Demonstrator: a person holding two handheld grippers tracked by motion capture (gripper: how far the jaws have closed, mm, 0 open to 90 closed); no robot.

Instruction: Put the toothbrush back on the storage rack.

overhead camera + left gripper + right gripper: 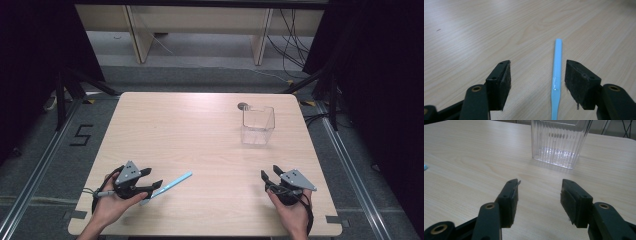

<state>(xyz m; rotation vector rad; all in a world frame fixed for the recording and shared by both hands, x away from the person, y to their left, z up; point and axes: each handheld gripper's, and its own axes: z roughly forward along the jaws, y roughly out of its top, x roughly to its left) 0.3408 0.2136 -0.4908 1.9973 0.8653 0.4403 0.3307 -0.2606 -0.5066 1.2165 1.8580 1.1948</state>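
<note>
A light blue toothbrush point(168, 187) lies flat on the wooden table point(200, 130) near the front left. My left gripper point(154, 179) is open just left of it, held low over the table. In the left gripper view the toothbrush handle point(556, 75) runs between the two jaws, close to the right-hand one, and nothing grips it. My right gripper point(270, 174) is open at the front right with nothing between its jaws. A clear ribbed plastic container point(258, 125) stands upright at the back right; in the right gripper view the container point(560, 141) is ahead of the jaws.
A small dark round mark point(243, 106) sits on the table just behind the container. Black stands and cables flank the table on the floor. A light wooden desk frame point(200, 30) stands beyond the far edge.
</note>
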